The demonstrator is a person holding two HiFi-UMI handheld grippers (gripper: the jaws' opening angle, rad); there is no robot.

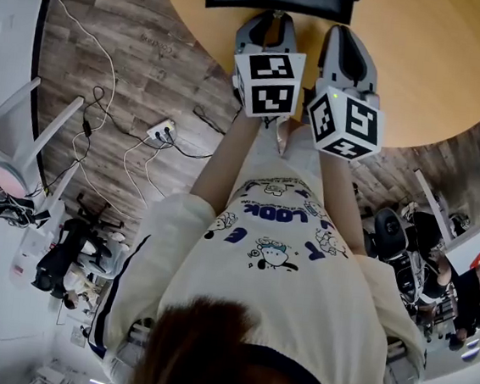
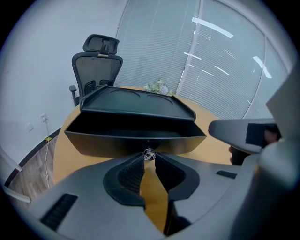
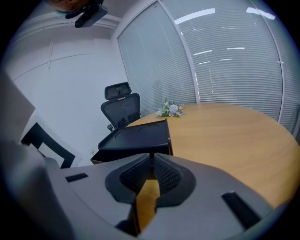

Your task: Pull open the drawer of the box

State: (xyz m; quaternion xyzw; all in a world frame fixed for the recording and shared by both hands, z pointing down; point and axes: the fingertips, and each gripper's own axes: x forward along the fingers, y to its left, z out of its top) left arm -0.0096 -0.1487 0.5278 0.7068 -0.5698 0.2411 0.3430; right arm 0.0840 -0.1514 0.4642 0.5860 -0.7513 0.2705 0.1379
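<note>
- My left gripper has its fingers closed on the small shiny knob at the middle of the drawer front.
- The drawer stands open. Its dark inside shows between the front panel and the top of the black box.
- My right gripper has its fingers drawn together with only a slit between them and nothing in it. It hangs just beside the left one, off the box's right corner.
- The box stands on the round wooden tabletop. In the head view it lies at the top edge of the picture, partly cut off.
- Right of the box the tabletop runs wide and bare up to its curved rim, so there is plenty of room on that side.
- On the left the rim curves in close to the drawer's corner, and beyond it lies the floor with loose cables.
- Only the left gripper view shows the knob and the drawer's inside. The right gripper view gives the box side-on, with the drawer jutting towards me at the left.
- Both gripper views show an office chair behind the box, some flowers on the tabletop and window blinds. The head view shows none of these.
</note>
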